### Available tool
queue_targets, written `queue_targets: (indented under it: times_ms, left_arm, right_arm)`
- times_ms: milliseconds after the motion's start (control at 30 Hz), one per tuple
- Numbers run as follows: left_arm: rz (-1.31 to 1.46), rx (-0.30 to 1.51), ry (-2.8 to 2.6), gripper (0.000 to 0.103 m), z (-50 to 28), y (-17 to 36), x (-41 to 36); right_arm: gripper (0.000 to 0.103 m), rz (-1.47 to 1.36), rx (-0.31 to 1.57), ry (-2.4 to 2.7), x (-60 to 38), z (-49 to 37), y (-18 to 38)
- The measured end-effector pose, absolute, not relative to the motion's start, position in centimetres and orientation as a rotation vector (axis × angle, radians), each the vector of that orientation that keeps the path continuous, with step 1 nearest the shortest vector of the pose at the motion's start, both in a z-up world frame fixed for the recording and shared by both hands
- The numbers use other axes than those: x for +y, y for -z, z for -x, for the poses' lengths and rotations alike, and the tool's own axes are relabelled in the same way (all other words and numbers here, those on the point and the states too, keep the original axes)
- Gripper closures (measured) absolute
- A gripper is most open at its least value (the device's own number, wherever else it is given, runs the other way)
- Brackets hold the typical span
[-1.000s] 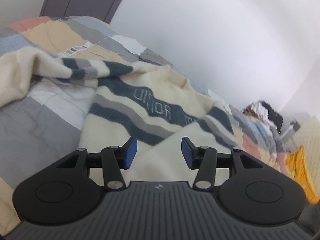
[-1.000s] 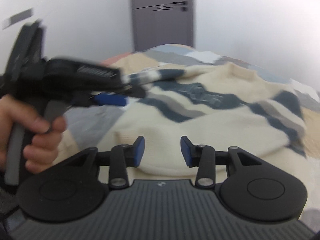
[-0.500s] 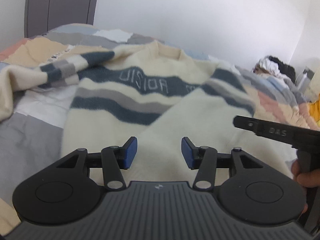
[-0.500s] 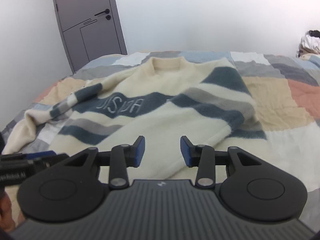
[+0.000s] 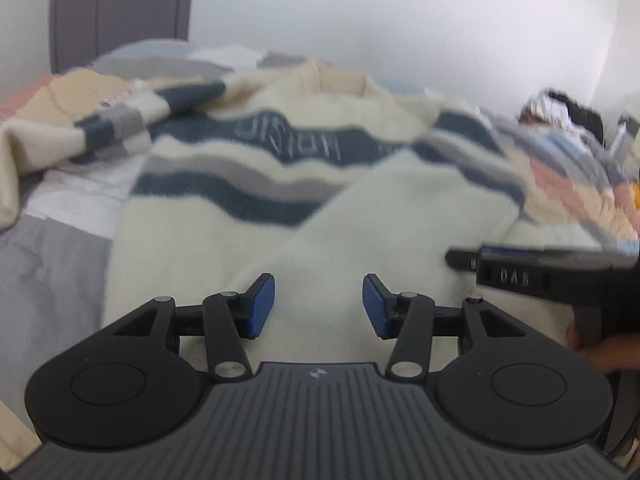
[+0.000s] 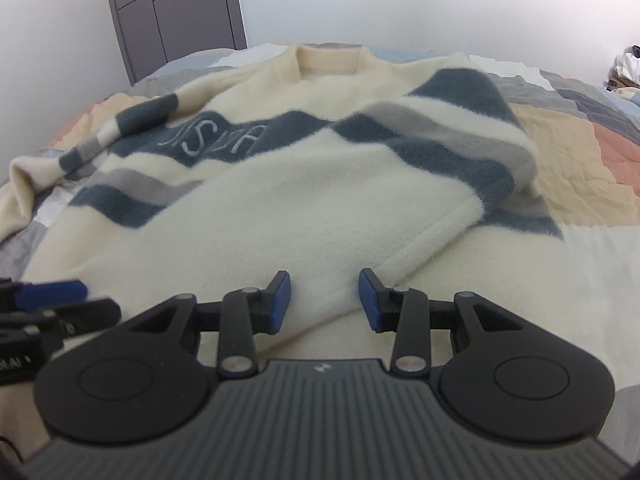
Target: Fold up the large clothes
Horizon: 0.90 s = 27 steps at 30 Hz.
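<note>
- Lying spread on the bed, collar at the far end and hem toward the near end, is a big cream sweater (image 6: pixel 280 200) with wavy dark-blue and grey stripes and pale lettering across the chest.
- Its right sleeve (image 6: pixel 440 152) is already folded in over the body, cuff pointing to the near side; its left sleeve (image 6: pixel 92 148) trails off to the left over the patchwork quilt (image 6: pixel 560 140).
- It looks thick, fluffy and floppy. I'd judge it light for its bulk, not slippery, and sure to sag and drag unless lifted at two points.
- The sensible places to grip, I'd say, are the near hem corners or the doubled edge of the folded sleeve, where the knit is thick enough to pinch.
- The right gripper (image 6: pixel 324 300) hovers just above the near end of that folded sleeve, tilted downward, jaws parted with a moderate gap and nothing between the pads.
- The left gripper (image 5: pixel 318 306) points down at the cream body near the hem, jaws somewhat wider apart, also empty.
- Each tool shows at the edge of the other's view, so the two sit close side by side.
- Far off stand a grey door (image 6: pixel 176 8) and a heap of laundry (image 5: pixel 560 112) at the right.
</note>
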<state>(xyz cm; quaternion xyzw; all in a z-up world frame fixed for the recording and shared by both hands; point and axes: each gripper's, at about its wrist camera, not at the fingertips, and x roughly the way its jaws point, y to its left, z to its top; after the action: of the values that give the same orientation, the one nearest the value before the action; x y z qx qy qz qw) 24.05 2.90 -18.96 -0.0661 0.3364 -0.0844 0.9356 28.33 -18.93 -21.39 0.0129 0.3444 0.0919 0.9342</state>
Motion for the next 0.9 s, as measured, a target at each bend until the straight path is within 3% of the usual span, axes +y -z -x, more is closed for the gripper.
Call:
queue_targets:
  times_ms: [167, 533, 667, 900]
  left_arm:
    - [0.266, 0.620, 0.104, 0.048, -23.9, 16.1, 6.6]
    - [0.299, 0.819, -0.180, 0.048, -30.0, 13.5, 23.7]
    - [0.122, 0.947, -0.190, 0.048, -31.1, 14.0, 26.9]
    - [-0.365, 1.116, -0.114, 0.045, -30.6, 18.8, 25.9]
  right_arm:
    - [0.063, -0.066, 0.710, -0.189, -19.7, -28.2, 21.1]
    - [0.063, -0.077, 0.702, -0.189, -19.9, -28.4, 21.0]
    - [0.063, -0.082, 0.701, -0.196, -20.1, -28.7, 21.0]
    - [0.063, -0.095, 0.704, -0.191, -20.0, -29.2, 21.1]
